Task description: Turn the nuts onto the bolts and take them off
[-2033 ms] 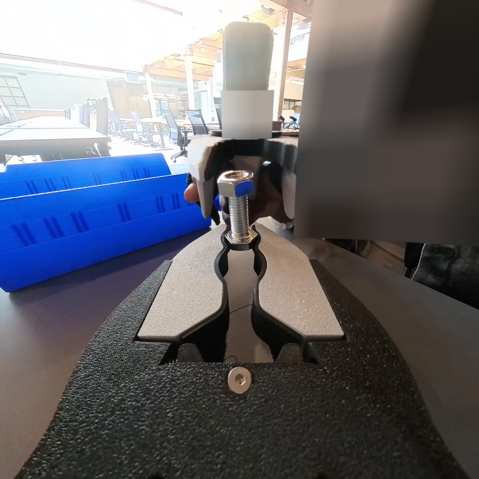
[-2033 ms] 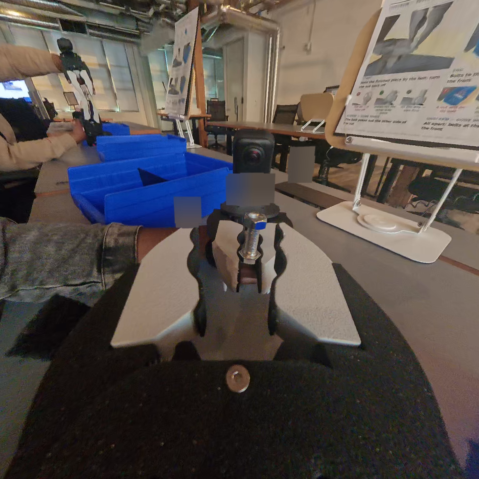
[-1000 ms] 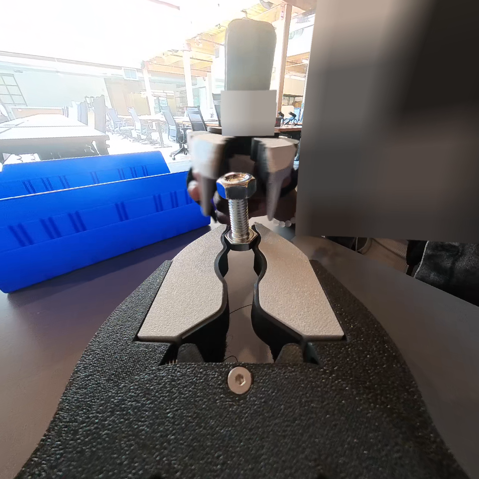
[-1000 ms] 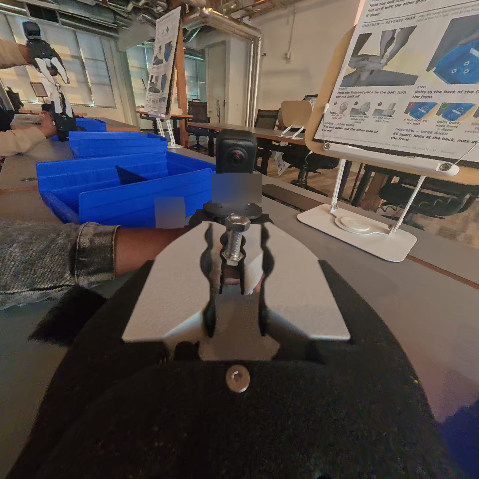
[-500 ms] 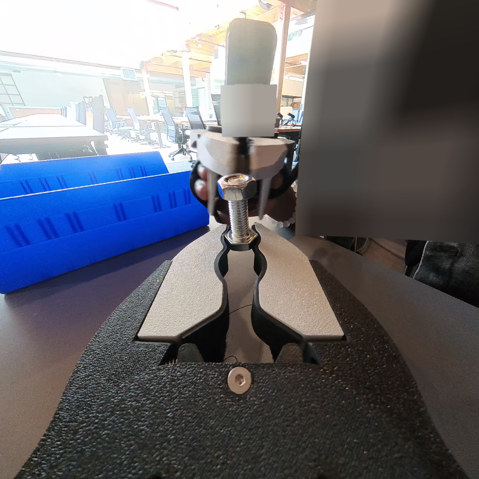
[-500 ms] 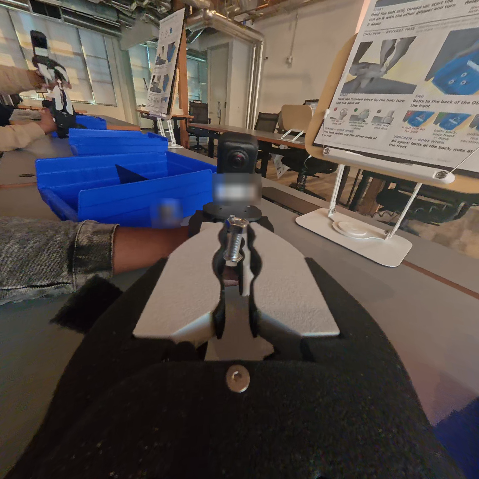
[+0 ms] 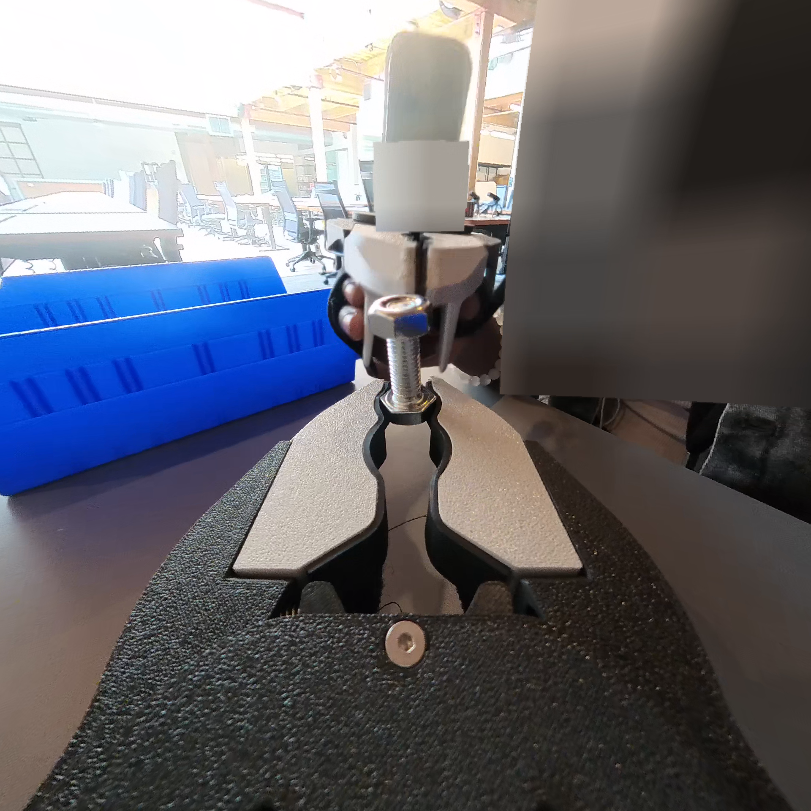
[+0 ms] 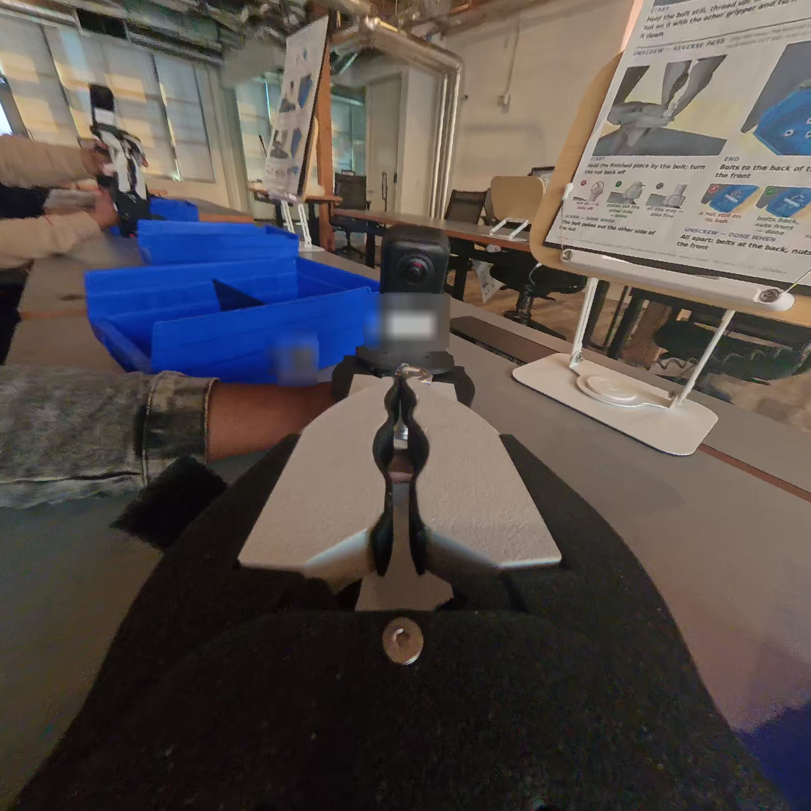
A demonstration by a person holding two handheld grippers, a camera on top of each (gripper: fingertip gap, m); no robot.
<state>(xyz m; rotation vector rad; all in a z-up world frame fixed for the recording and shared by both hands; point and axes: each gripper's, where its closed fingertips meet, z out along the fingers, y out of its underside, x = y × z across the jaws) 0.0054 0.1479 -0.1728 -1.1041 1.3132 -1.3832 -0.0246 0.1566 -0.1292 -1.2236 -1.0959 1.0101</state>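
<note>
Left wrist view: left gripper point(image 7: 408, 406) clenched on the bolt point(image 7: 404, 373) by its head, thread up, nut point(image 7: 398, 320) at the thread's tip.
Right wrist view: right gripper point(image 8: 403, 397) clamped around the nut point(image 8: 410, 373).
Risk: an off-axis twist may cross-thread or drop the nut.

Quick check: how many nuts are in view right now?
1. The nut sits at the top of the bolt, clamped by the right gripper; the left gripper holds the bolt's head. Others may lie hidden inside the blue bins.
</note>
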